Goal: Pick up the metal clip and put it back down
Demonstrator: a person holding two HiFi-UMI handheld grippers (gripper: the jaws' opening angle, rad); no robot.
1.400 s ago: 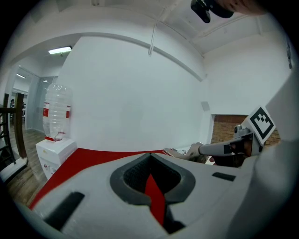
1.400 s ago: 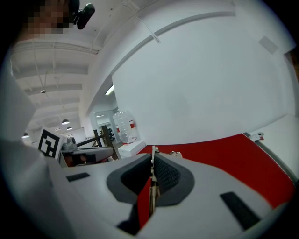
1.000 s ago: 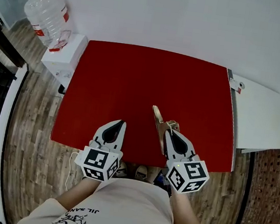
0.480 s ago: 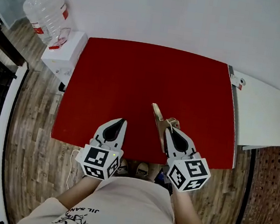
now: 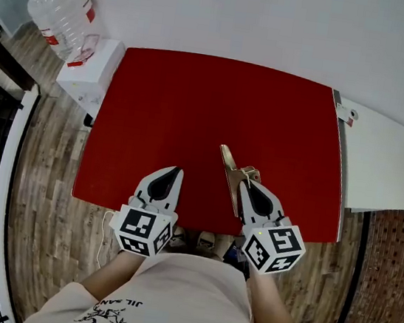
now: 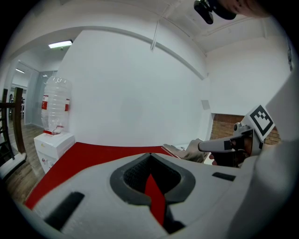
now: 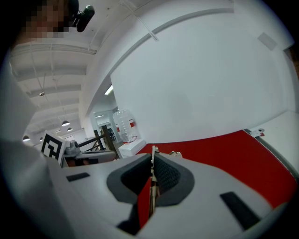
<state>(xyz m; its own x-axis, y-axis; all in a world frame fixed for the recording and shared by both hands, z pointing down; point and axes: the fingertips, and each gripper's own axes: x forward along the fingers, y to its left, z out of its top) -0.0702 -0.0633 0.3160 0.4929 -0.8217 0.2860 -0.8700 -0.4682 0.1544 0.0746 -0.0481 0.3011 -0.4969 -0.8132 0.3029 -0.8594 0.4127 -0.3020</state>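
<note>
Far left, a water bottle (image 5: 59, 10) sits on its white dispenser (image 5: 87, 77), just beside the red table (image 5: 217, 107). The left gripper (image 5: 174, 171) hangs over the table's near edge, jaws pressed together on nothing. Over to the right gripper (image 5: 246, 186): its jaws pinch the clip (image 5: 229, 170) at the table's near side, the brassy plate poking out past the tips. Far right, a white side table (image 5: 377, 159).

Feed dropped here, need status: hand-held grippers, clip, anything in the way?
Right hand-held gripper shut on metal clip, above red table. Left hand-held gripper shut, empty. No obstruction seen.
</note>
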